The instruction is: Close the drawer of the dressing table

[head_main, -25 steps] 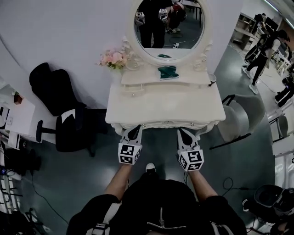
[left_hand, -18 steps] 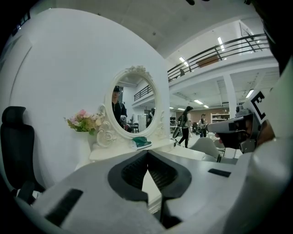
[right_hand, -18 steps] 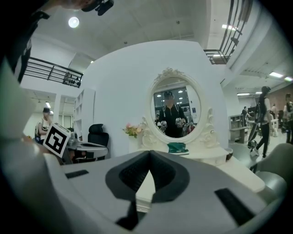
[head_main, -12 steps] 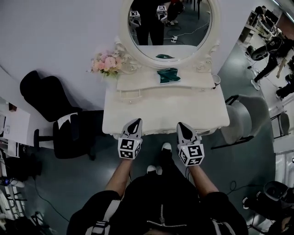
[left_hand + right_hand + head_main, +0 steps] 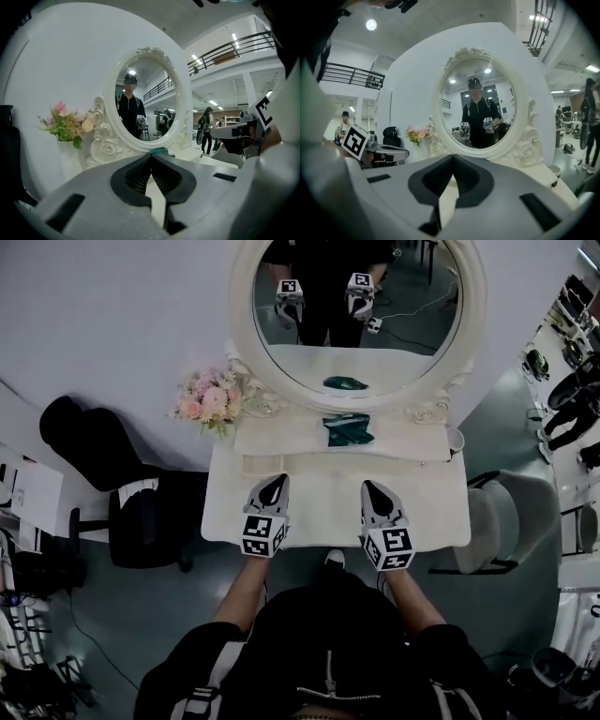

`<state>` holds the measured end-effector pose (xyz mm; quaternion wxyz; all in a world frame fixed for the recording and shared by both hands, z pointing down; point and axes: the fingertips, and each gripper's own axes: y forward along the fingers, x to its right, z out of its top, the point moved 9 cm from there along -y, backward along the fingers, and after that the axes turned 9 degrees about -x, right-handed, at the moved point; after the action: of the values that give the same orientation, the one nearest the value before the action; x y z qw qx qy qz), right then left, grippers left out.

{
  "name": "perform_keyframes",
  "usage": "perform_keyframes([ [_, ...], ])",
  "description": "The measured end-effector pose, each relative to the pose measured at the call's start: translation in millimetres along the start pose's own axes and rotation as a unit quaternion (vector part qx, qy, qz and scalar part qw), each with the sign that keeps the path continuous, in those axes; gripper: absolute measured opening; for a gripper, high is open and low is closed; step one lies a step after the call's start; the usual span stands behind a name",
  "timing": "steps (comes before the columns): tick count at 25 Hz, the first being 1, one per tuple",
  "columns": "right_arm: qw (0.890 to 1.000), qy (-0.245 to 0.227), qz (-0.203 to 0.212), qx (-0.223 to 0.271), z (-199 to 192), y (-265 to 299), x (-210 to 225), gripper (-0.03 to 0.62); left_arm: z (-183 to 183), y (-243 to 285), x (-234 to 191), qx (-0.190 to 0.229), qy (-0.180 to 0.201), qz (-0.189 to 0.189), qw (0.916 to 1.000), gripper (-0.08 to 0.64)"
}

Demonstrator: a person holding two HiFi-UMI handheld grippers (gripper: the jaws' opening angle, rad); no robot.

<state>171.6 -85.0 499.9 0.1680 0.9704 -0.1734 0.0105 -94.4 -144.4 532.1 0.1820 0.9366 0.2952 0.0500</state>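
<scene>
- Well, closest to the person, both cubes carry black-and-white square markers, the only print that can be made out.
- Ahead of the cubes, the left gripper point(image 5: 274, 482) and right gripper point(image 5: 372, 487) have their jaws pressed together with nothing between them. They point up-frame over the front of the tabletop, left and right of centre.
- Under them, the white dressing table point(image 5: 328, 514) lies with its long axis across the middle of the frame, front towards the person.
- Its drawer lies beneath that front edge; the top hides it, so I cannot tell how far in it sits.
- Further back, a green cloth point(image 5: 347, 429) lies on the raised shelf and pink flowers point(image 5: 208, 397) stand at left.
- Farthest, the oval mirror point(image 5: 361, 324) fills the upper centre.
</scene>
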Motion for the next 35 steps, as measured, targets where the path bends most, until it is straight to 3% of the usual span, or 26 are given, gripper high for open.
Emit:
perform_keyframes([
  [4,1.000,-0.007,0.019,-0.006,9.5,29.7,26.7,0.000,12.7,27.5,1.1,-0.005,0.016,0.016,0.9997,0.006],
  [10,0.999,-0.008,0.034,-0.012,14.8,56.8,38.9,0.000,15.1,49.7,-9.4,-0.008,-0.010,0.021,0.9997,0.006],
  [19,0.999,-0.008,0.039,-0.018,17.8,78.7,41.7,0.000,15.4,63.5,-27.4,-0.021,-0.007,0.017,0.9996,0.006],
  [25,0.998,-0.005,0.048,-0.026,14.7,89.1,32.4,0.000,-5.0,61.4,-37.6,-0.040,-0.023,0.024,0.9986,0.006],
  [35,0.996,0.000,0.074,-0.055,-4.3,99.8,13.0,0.000,-74.0,27.9,-46.0,-0.109,-0.062,0.050,0.9908,0.008],
])
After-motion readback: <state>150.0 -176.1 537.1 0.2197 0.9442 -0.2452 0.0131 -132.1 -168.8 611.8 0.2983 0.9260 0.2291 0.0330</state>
